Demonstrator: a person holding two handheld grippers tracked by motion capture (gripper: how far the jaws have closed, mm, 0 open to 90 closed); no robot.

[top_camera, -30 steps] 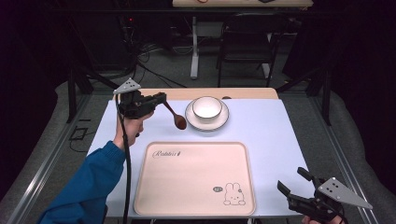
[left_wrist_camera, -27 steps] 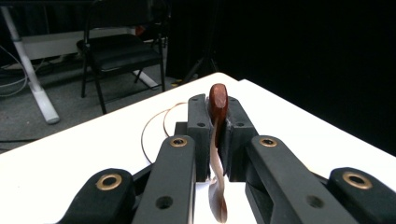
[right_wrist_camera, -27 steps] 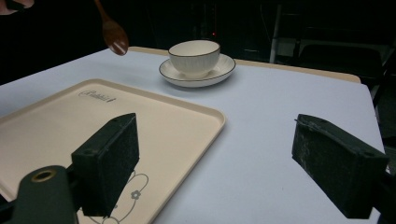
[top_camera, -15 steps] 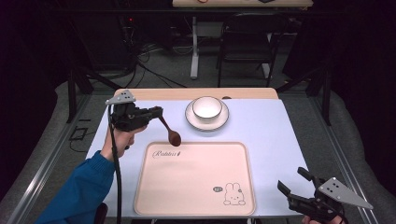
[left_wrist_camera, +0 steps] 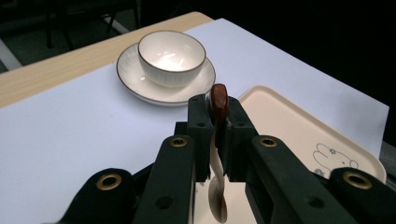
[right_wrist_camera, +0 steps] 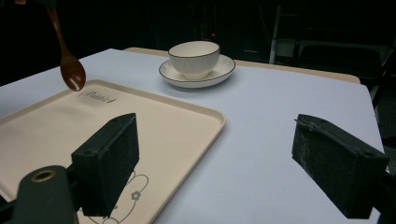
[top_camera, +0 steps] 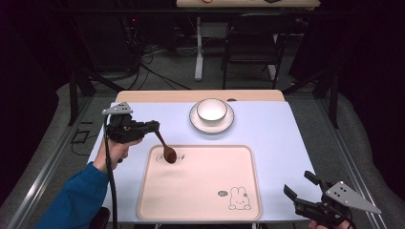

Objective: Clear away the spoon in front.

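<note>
Above the tray's [top_camera: 200,191] far-left corner, left tool [top_camera: 155,127] clamped tight on a brown spoon [top_camera: 165,148].

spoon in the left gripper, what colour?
Dark reddish-brown, glossy spoon. Shows best in the right gripper view, hanging over the tray.

In the left gripper view the left tongs [left_wrist_camera: 218,135] hid the middle of the spoon [left_wrist_camera: 218,105]. The tray's [top_camera: 205,191] small printed word was too small to read. The right tongs [top_camera: 302,187] ran off the bottom edge.
</note>
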